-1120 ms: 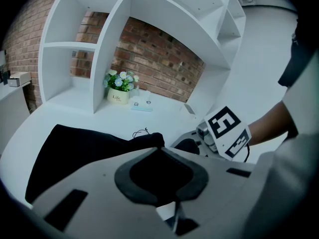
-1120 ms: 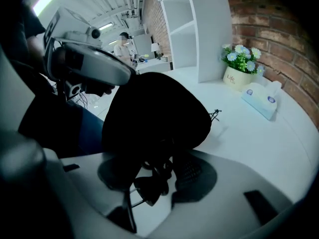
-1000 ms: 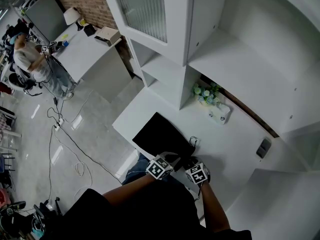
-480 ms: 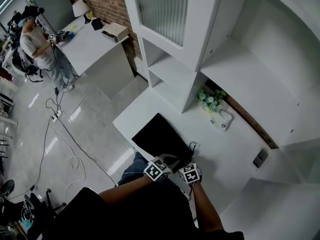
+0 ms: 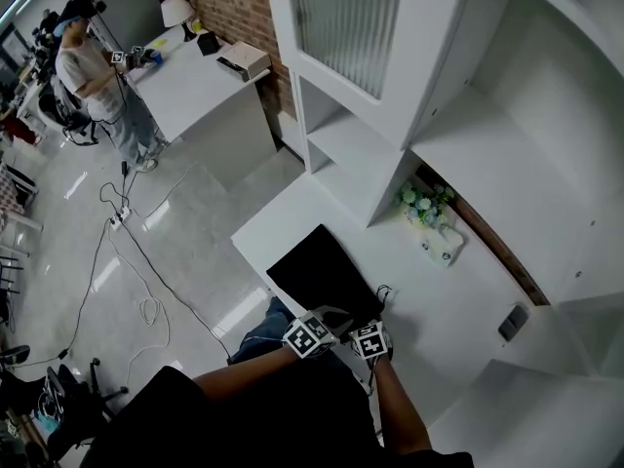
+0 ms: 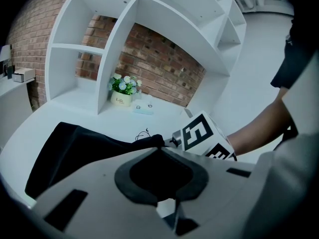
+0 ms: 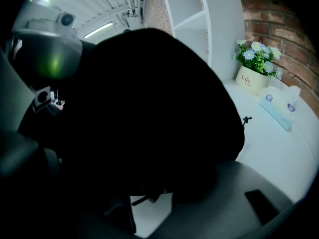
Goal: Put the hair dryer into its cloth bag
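I see the cloth bag (image 5: 322,273) flat on the counter (image 5: 439,295), nearer me than the flower pot (image 5: 421,206). Its long axis runs from its mouth at my grippers away to the pot's left. My left gripper (image 5: 333,315) pinches the mouth edge. My right gripper (image 5: 378,315) has its jaws spread round a black mass (image 7: 144,108); dryer or cloth, gripped or not, I cannot tell.

black cloth bag (image 7: 149,108) bulks dark between the jaws — flower pot (image 7: 251,78) beyond, right.

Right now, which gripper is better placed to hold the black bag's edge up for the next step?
Left, probably. The left gripper has its jaws shut on the near edge of the bag. The right gripper sits beside it with its jaws wider apart. Something black fills its view, so its grip is unclear.
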Tool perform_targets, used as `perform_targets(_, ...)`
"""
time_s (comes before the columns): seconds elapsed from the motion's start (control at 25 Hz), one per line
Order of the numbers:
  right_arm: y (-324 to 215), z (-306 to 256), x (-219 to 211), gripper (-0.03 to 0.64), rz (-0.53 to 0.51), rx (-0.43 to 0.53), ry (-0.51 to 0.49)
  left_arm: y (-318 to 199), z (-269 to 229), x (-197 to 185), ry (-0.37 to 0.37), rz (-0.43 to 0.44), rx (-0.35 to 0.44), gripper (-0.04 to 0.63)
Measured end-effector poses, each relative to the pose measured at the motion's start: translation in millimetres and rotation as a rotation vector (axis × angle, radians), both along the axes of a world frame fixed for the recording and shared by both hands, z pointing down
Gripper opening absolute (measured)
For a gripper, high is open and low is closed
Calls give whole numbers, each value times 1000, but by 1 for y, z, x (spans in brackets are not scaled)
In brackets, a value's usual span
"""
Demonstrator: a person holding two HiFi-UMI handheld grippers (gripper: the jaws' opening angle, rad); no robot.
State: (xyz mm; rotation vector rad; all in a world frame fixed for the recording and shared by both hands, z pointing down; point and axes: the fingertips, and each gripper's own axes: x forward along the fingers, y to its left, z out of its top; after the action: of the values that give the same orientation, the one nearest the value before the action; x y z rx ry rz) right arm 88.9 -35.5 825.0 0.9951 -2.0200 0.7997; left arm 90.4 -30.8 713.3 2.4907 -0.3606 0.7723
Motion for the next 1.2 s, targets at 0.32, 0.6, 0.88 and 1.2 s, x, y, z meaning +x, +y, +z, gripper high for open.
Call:
perform_targets(0.32, 16, -30, 21, 256, 46, 50, -32, -3, 0, 5, -3, 4, -1, 31)
perform_targets(0.6, 27, -15, 20, 261, 17, 36, -28, -3, 1, 8, 2, -2, -21, 31)
perform_targets(0.88, 33, 7, 21, 173, 31, 26, 30, -4, 1, 6, -2, -4, -2, 31)
perform_targets(1.2, 14, -3, 20, 173, 74, 31, -23, -2, 5, 4, 4, -4, -23, 31)
